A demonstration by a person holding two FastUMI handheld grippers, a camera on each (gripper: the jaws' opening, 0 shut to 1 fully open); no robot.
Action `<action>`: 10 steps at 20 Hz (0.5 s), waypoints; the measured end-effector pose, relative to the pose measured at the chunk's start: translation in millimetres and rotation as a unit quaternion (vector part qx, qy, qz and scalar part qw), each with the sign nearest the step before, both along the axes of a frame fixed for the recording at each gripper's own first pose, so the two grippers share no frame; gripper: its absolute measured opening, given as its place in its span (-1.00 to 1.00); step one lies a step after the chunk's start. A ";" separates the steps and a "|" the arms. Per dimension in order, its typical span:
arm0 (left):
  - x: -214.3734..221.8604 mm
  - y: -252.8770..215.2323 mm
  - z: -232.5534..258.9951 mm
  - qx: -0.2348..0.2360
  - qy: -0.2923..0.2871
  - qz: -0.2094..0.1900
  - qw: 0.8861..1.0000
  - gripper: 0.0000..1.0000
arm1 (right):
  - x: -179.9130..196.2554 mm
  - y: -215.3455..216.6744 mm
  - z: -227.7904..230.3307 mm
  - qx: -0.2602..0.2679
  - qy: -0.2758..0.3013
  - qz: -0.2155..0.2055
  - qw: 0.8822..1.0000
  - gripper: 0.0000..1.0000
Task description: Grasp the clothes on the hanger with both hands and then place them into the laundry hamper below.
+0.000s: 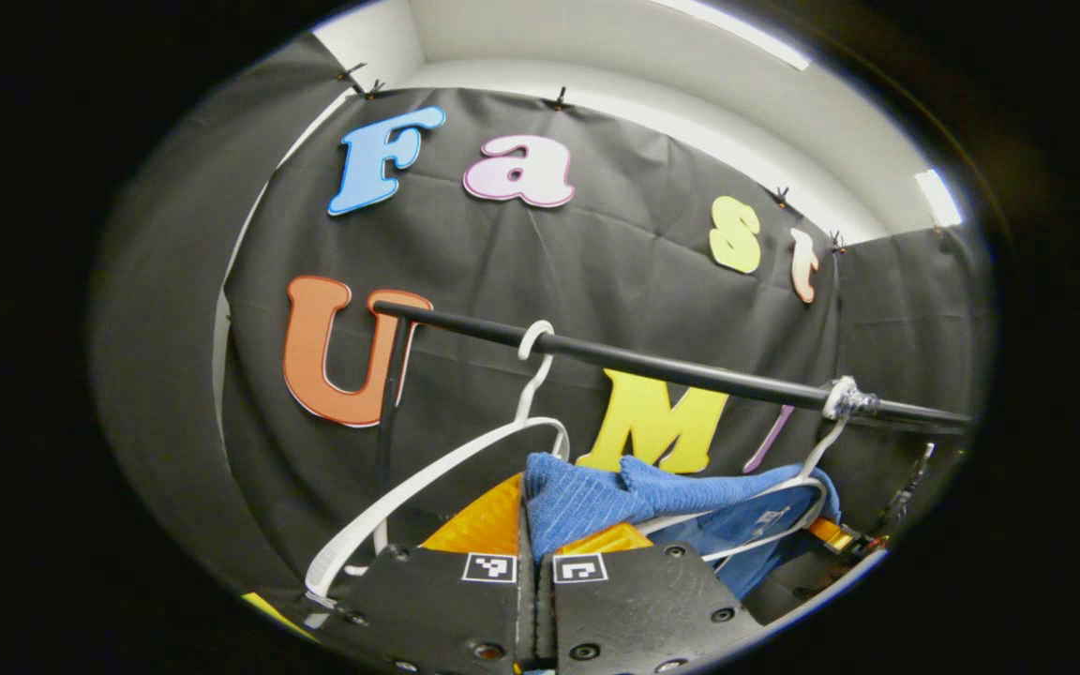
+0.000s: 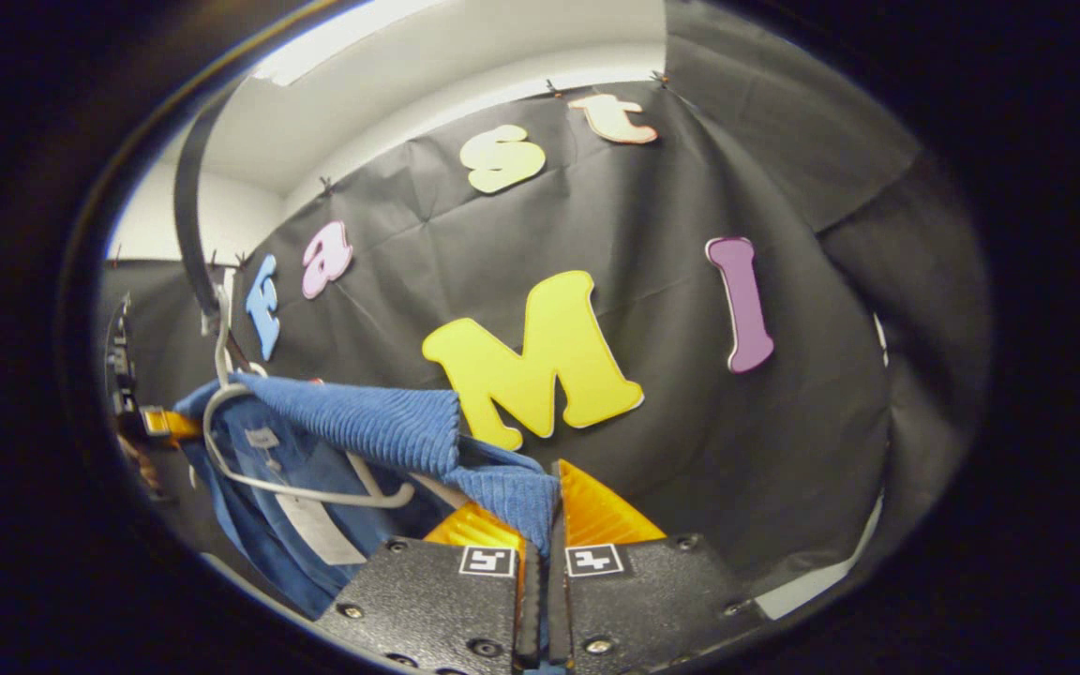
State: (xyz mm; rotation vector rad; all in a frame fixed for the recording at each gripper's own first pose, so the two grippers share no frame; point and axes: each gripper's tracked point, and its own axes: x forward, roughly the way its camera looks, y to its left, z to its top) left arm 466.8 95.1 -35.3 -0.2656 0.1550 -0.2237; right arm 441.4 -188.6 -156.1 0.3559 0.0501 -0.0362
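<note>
Your left gripper (image 1: 534, 548) is pinched on one shoulder of the blue garment (image 1: 587, 502), and your right gripper (image 2: 540, 534) is clamped on the other. Farther off, the cloth drapes over a white hanger (image 2: 301, 487) on the black rail (image 1: 652, 366); an empty hanger (image 1: 437, 473) hangs to its left.

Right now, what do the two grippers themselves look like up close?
In the left gripper view, the left gripper has two flat, matte black plates side by side, studded with round screws, each carrying a small square black-and-white marker near its front edge. The right gripper in the right gripper view is built the same: black screwed plates and one square marker on each.
</note>
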 end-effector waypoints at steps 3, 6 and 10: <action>0.1 -1.8 -2.2 0.000 0.007 -0.016 1.000 -0.99 | 10.4 -0.6 3.1 0.026 0.002 0.034 0.999 -0.87; 4.6 -1.7 -7.0 -0.014 0.020 -0.030 0.999 -0.89 | 25.1 -1.4 8.2 0.074 0.003 0.074 0.995 -0.87; 4.5 -8.0 -20.4 -0.039 0.057 -0.072 0.995 -0.91 | 41.5 2.5 10.8 0.134 0.014 0.139 0.981 -0.87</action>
